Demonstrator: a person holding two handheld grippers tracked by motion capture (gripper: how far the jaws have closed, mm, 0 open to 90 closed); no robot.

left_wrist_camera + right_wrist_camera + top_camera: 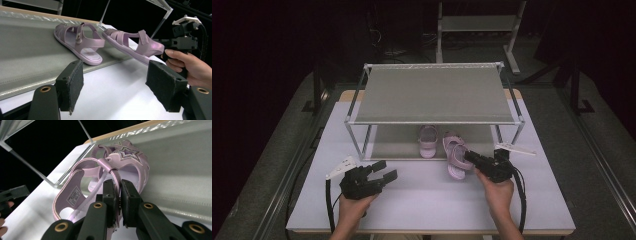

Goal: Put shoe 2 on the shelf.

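The right gripper (473, 158) pinched the heel strap of a lilac sandal (456, 155), which lay at its eleven o'clock, toe on the rack's lower shelf (397, 142). The top shelf (434, 95) partly hid the second sandal (428, 141) resting there. At eight o'clock the left gripper (384, 170) stood spread, holding nothing

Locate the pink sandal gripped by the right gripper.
In the high view, the pink strappy sandal sits right of centre, at the metal shoe rack's lower shelf front edge, its heel strap pinched by the right gripper.
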